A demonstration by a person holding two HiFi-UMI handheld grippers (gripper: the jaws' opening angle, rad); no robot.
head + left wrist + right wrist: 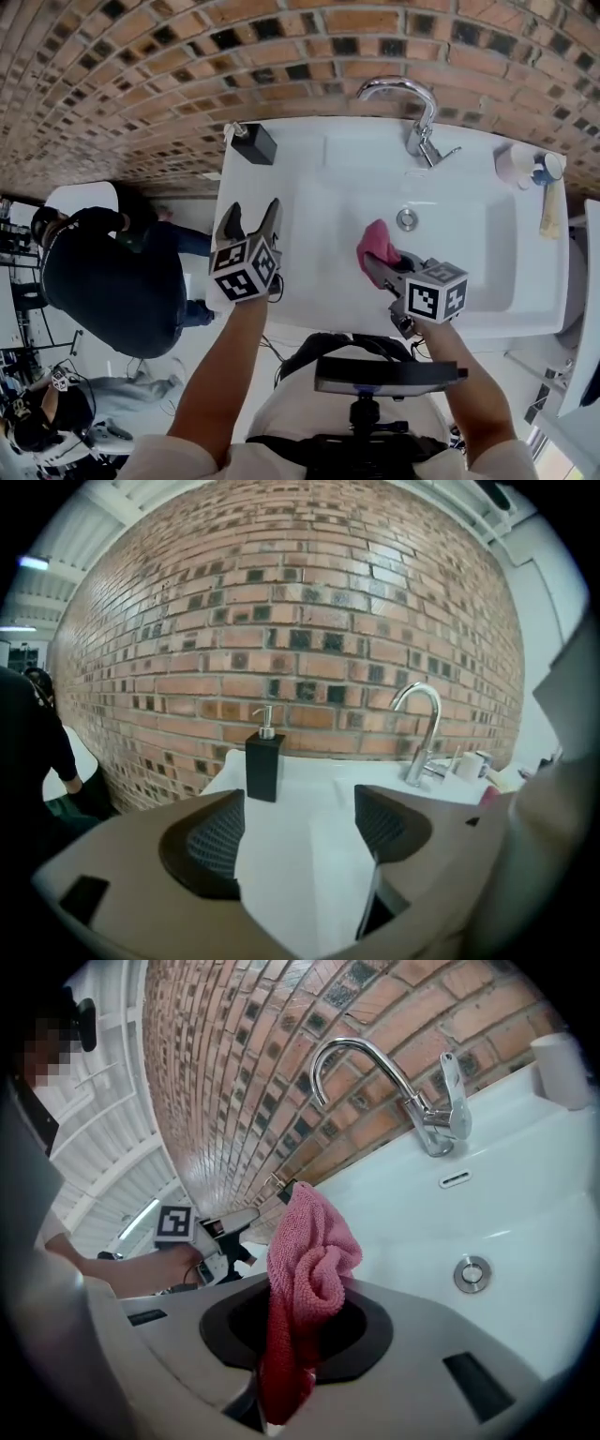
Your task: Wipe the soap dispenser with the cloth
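Note:
The black soap dispenser (pixel 253 142) with a silver pump stands upright on the white sink's back left corner, close to the brick wall. My left gripper (pixel 251 221) hovers over the sink's left ledge, short of the dispenser and apart from it, open with nothing between its pads. In the left gripper view the dispenser (pixel 264 761) stands straight ahead beyond the left gripper (pixel 300 829). My right gripper (pixel 377 264) is over the basin, shut on the pink cloth (pixel 377 244). In the right gripper view the cloth (pixel 311 1258) bunches up out of the right gripper (pixel 298 1327).
A chrome faucet (pixel 414 111) rises at the back of the white basin (pixel 473 262), with the drain (pixel 407 219) below it. A white cup and small items (pixel 527 165) sit at the back right corner. A person in dark clothes (pixel 98 272) stands left of the sink.

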